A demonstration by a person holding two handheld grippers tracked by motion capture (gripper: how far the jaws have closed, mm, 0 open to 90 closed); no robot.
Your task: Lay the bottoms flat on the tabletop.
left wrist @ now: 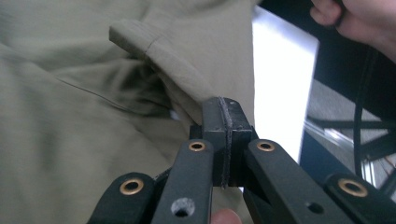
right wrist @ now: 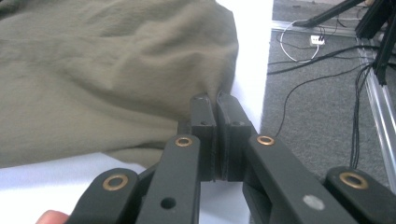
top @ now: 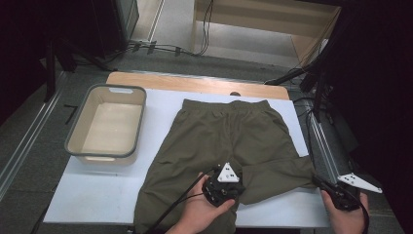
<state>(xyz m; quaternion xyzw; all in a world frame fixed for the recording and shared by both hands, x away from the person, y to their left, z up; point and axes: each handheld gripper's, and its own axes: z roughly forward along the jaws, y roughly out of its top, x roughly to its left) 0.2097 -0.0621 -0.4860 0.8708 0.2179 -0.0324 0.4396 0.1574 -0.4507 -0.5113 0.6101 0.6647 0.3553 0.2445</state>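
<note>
The left tongs (left wrist: 223, 140) are pressed fully together, and a fold of the olive-green woven fabric shorts (top: 229, 141) is pinched at their tips, at the hem of the one leg that lies across the other (the thin dark pad seam is seen closed up tight in the left gripper view). The right tongs (right wrist: 216, 135) are likewise clamped narrow, with the outer edge of the shorts' leg caught between the pads. In the high view the left tongs (top: 221, 187) are seen low on the middle of the garment, the right tongs (top: 324, 185) at the leg's end by the counter's right edge. The shorts are spread on the white-topped counter (top: 97, 192), elastic waistband farthest from the person, cloth soft and lightly creased. A rectangular cream plastic tub with a grey rim (top: 107, 122) is set well to the left.
</note>
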